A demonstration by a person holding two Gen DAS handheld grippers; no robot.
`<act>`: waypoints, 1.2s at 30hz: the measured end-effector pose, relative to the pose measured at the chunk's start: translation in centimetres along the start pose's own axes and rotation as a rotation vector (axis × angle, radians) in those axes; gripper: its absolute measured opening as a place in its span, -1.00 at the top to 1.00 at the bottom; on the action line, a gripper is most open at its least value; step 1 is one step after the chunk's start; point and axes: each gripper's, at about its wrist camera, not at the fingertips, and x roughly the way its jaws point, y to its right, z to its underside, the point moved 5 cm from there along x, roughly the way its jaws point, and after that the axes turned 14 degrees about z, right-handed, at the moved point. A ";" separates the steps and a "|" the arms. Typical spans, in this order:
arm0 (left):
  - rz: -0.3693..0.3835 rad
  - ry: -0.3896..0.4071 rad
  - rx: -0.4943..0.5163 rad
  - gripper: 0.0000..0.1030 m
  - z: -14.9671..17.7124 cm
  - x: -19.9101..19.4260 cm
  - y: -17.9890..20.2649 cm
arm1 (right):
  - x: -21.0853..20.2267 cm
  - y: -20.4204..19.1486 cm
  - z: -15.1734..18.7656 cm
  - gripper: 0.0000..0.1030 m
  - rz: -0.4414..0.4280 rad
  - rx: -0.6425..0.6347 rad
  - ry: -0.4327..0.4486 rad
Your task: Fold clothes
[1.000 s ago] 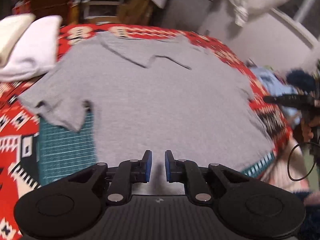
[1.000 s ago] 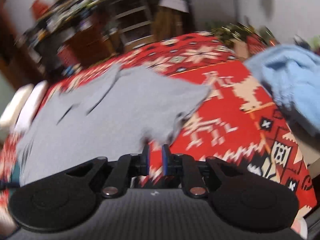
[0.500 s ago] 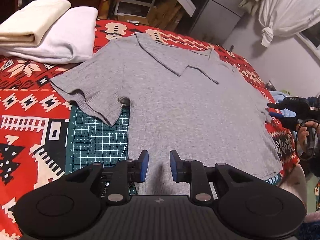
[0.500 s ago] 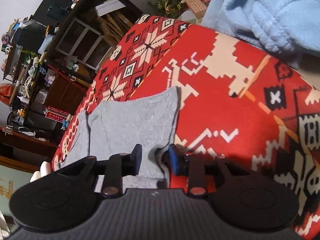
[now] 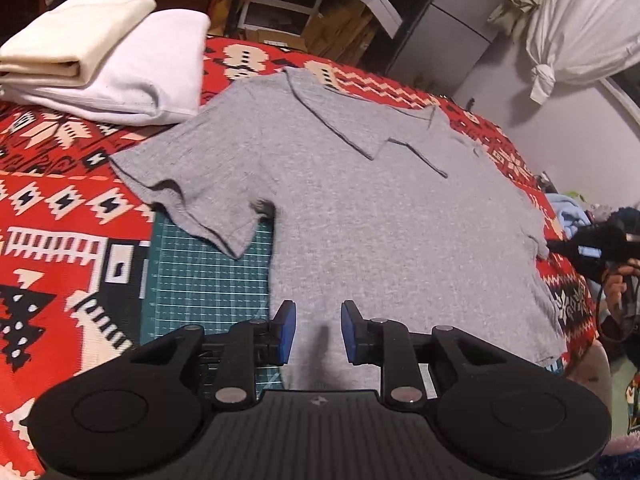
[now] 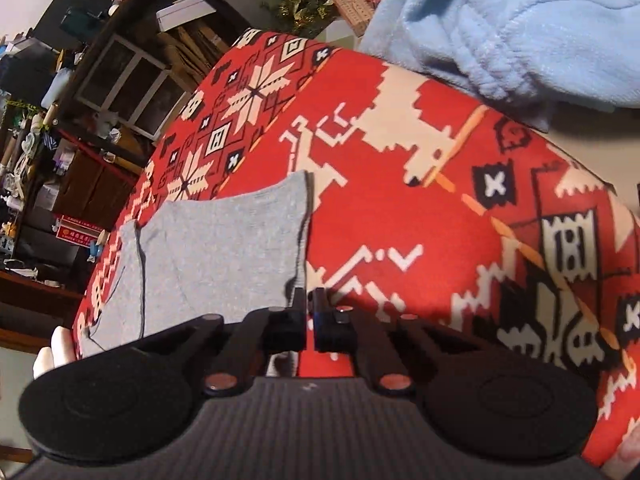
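Observation:
A grey collared shirt (image 5: 360, 208) lies spread flat, front up, on a red patterned blanket (image 5: 60, 208), partly over a green cutting mat (image 5: 208, 280). My left gripper (image 5: 318, 332) hovers open over the shirt's lower hem, with nothing between its blue pads. In the right wrist view, my right gripper (image 6: 309, 304) is shut on the hem corner of the shirt's sleeve (image 6: 224, 248), low over the blanket (image 6: 400, 200). The left wrist view shows that right gripper (image 5: 588, 246) at the shirt's far sleeve, held by a hand (image 5: 616, 284).
A folded white cloth (image 5: 152, 72) with a folded cream cloth (image 5: 76, 44) on it sits at the blanket's back left. A light blue fleece (image 6: 520, 20) is heaped past the right sleeve. Shelves and boxes (image 5: 304, 20) stand behind the bed.
My right gripper, open around the sleeve edge half a second ago, has shut on it. My left gripper's fingers have spread wider and it has drawn back slightly over the hem.

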 end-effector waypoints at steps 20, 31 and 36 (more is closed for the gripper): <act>0.050 0.356 -0.582 0.52 -5.6 -2.0 -12.4 | -6.5 1.0 4.0 0.80 -0.136 -0.073 0.052; 0.107 0.328 -0.692 0.93 -5.6 0.2 -13.3 | -6.4 1.4 4.7 0.79 -0.135 -0.073 0.038; 0.034 0.338 -0.664 0.97 -5.1 -0.7 -13.1 | -6.7 1.5 4.7 0.77 -0.131 -0.075 0.043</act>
